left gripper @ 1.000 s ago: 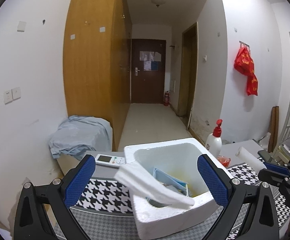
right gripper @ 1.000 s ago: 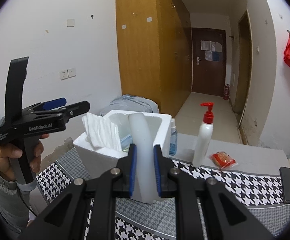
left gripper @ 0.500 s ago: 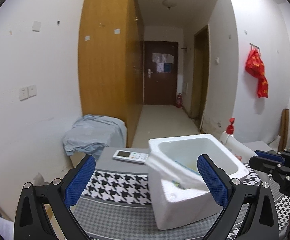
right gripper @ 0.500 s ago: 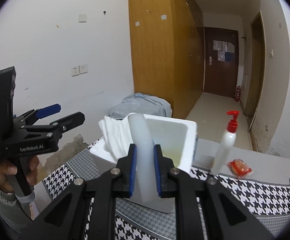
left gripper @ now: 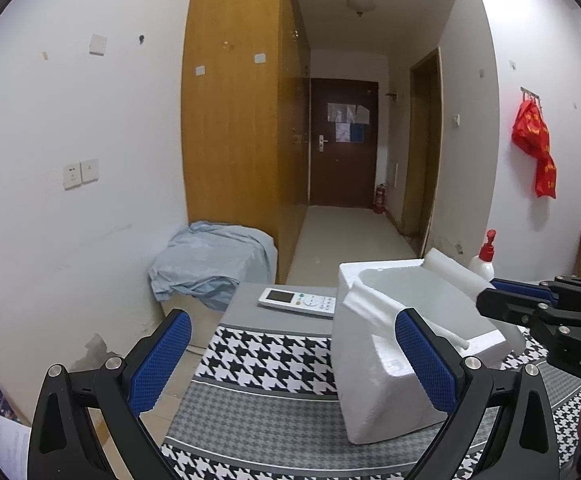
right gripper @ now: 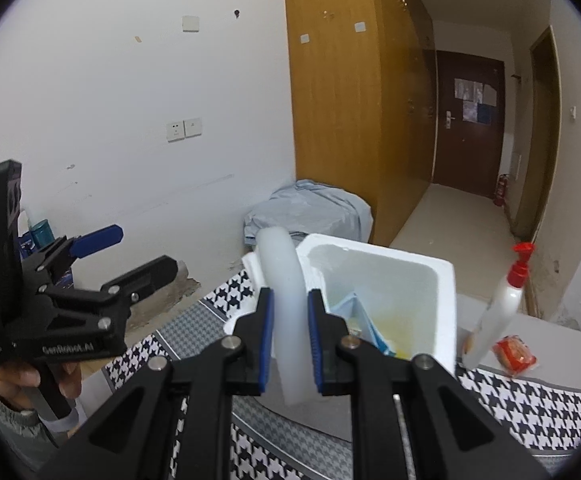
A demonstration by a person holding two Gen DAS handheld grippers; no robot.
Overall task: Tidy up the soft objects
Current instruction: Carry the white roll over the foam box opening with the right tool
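Foam roll (right gripper: 284, 280) pinched in right gripper (right gripper: 288, 340) could snag box (right gripper: 444, 280) rim; left gripper (left gripper: 290, 360) gapes empty beside box.

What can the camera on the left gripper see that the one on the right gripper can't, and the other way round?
Only the left view shows the remote beside the foam box and the red bag hanging on the wall. Only the right view shows the red packet, the blue items inside the box, and the hand holding the left gripper, whose jaws stand open. Both show the box, the pump bottle, the grey cloth, and the foam roll clamped in the right gripper.
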